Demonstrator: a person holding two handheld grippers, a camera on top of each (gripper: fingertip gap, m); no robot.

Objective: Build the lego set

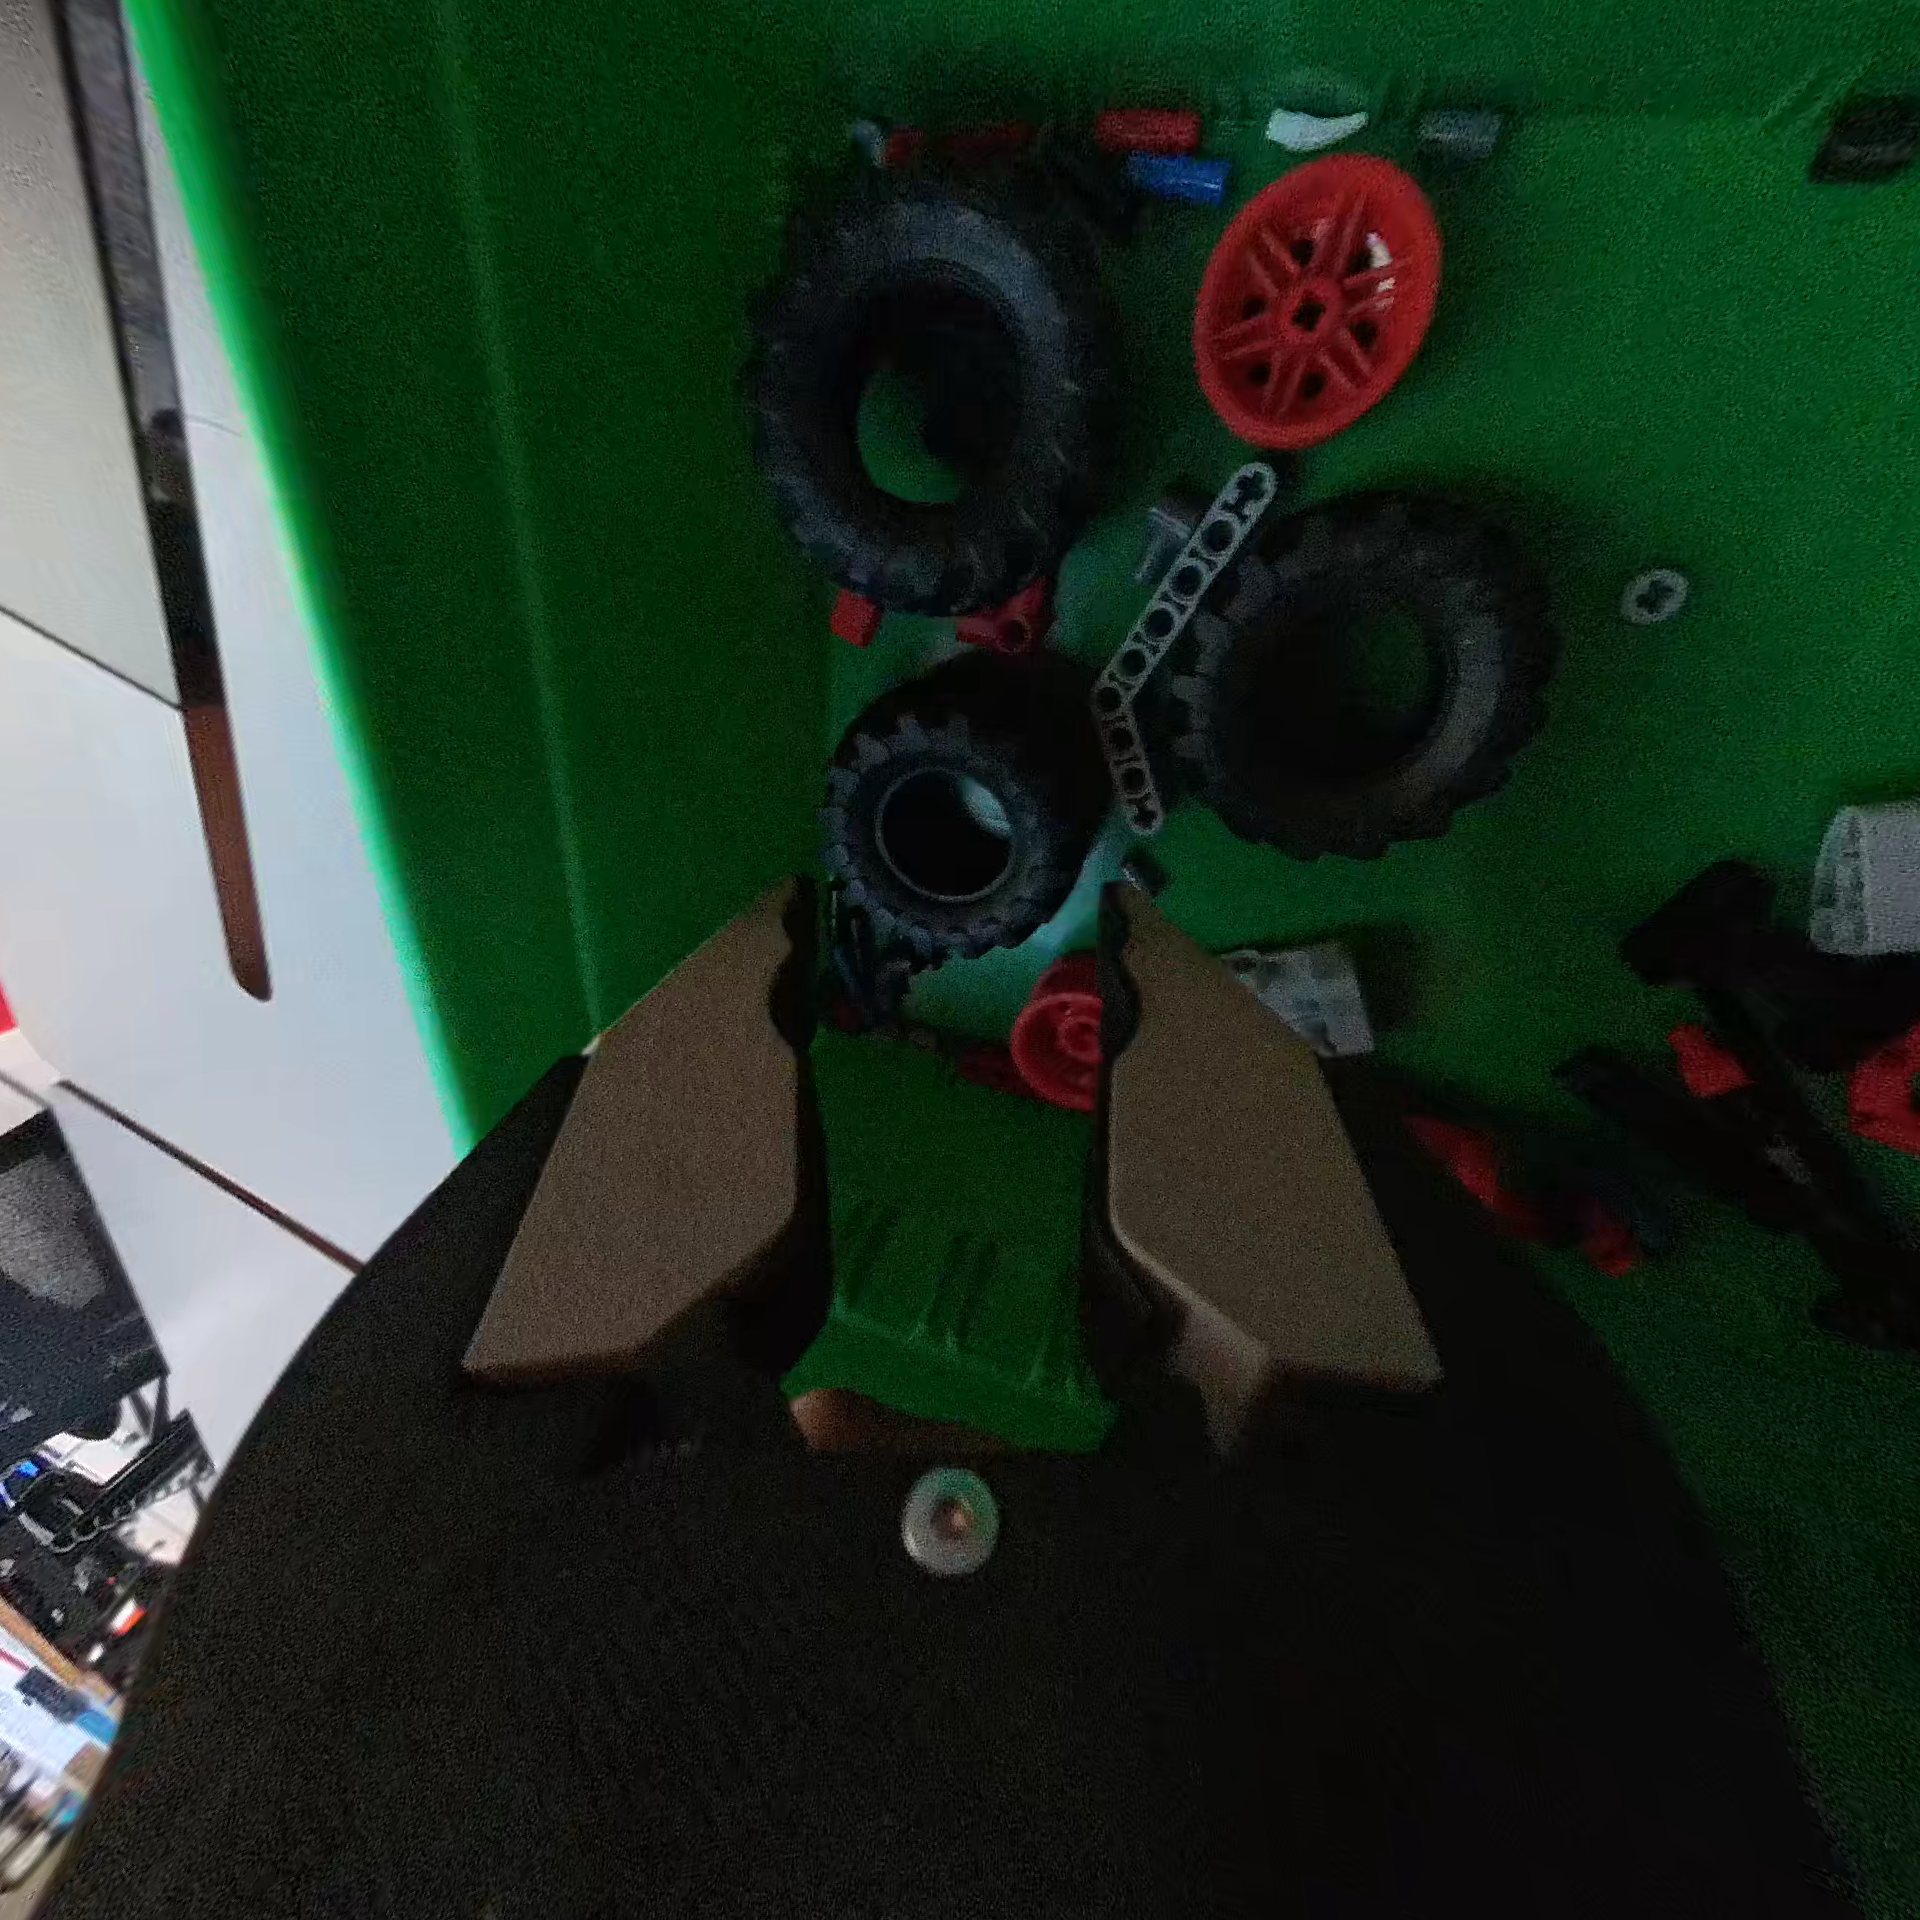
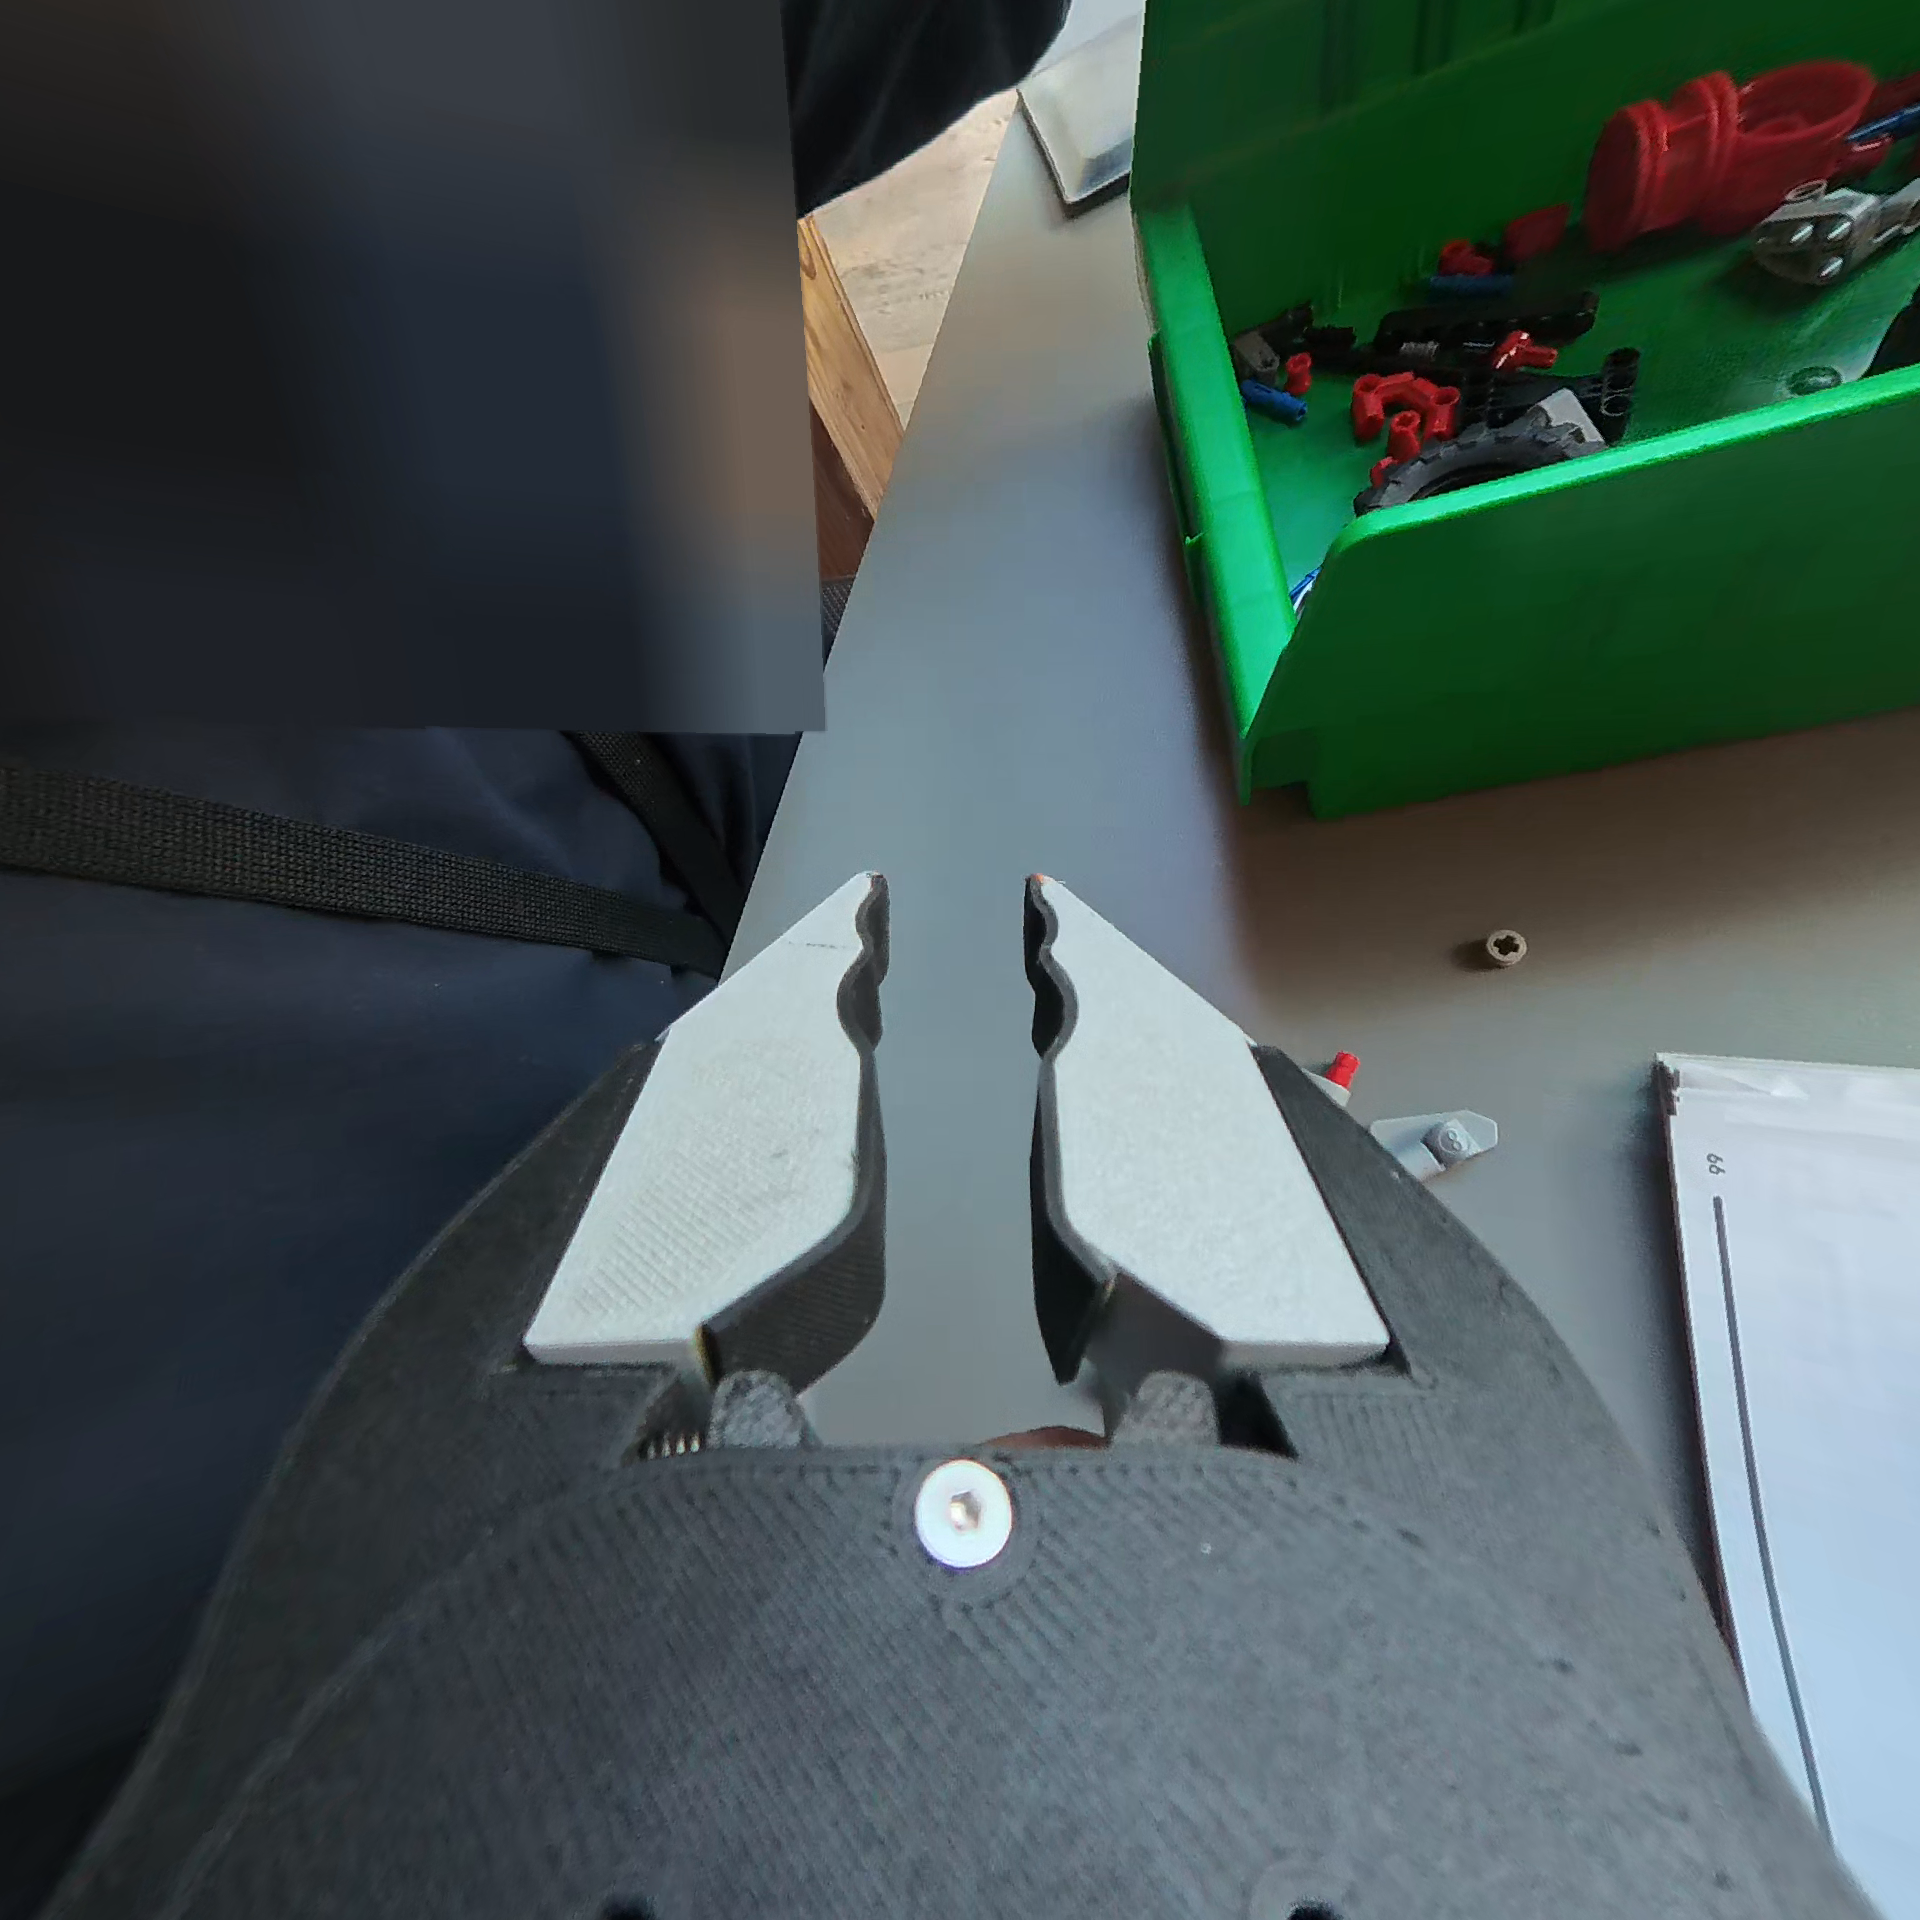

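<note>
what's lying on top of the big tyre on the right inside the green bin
A grey beam with holes leans across the left edge of the big black tyre. The tyre's centre is dark, so anything inside cannot be seen. The open left tool hovers near a smaller tyre.

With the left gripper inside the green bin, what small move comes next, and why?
Probably ease the left gripper forward around the small black tyre and close. Its jaws are open and empty, with that tyre just beyond the fingertips. The right gripper is open over the bare grey table.
</note>
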